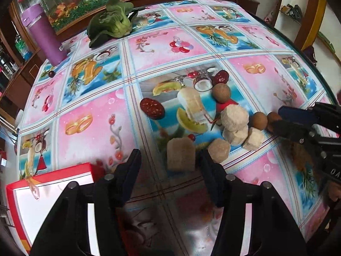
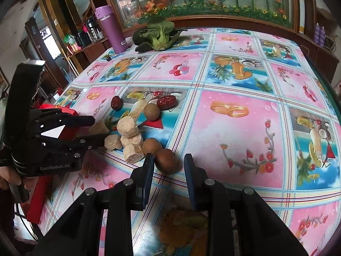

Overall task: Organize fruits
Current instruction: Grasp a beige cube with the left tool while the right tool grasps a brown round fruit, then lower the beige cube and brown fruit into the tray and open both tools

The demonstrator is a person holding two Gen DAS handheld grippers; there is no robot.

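Loose on the fruit-print tablecloth (image 1: 89, 115) lie two red dates (image 1: 152, 107) (image 2: 166, 102), three brown longans and several beige chunks (image 1: 234, 116) (image 2: 127, 127). My left gripper (image 1: 170, 162) is open, its fingers on either side of a beige cube (image 1: 180, 154); the right wrist view shows that gripper (image 2: 100, 128) from the side with the cube (image 2: 98, 128) at its tips. The right gripper (image 2: 169, 162) is open around the nearest longan (image 2: 167, 160). The left wrist view has the same gripper (image 1: 277, 118) at the far right, by that longan (image 1: 273, 116).
A red-edged box (image 1: 51, 192) (image 2: 68, 115) sits at the table's near left corner. At the far side stand a purple bottle (image 1: 44, 34) (image 2: 110, 29) and a green leafy vegetable (image 1: 113, 23) (image 2: 157, 34). A small dark fruit (image 1: 51, 74) lies near the bottle.
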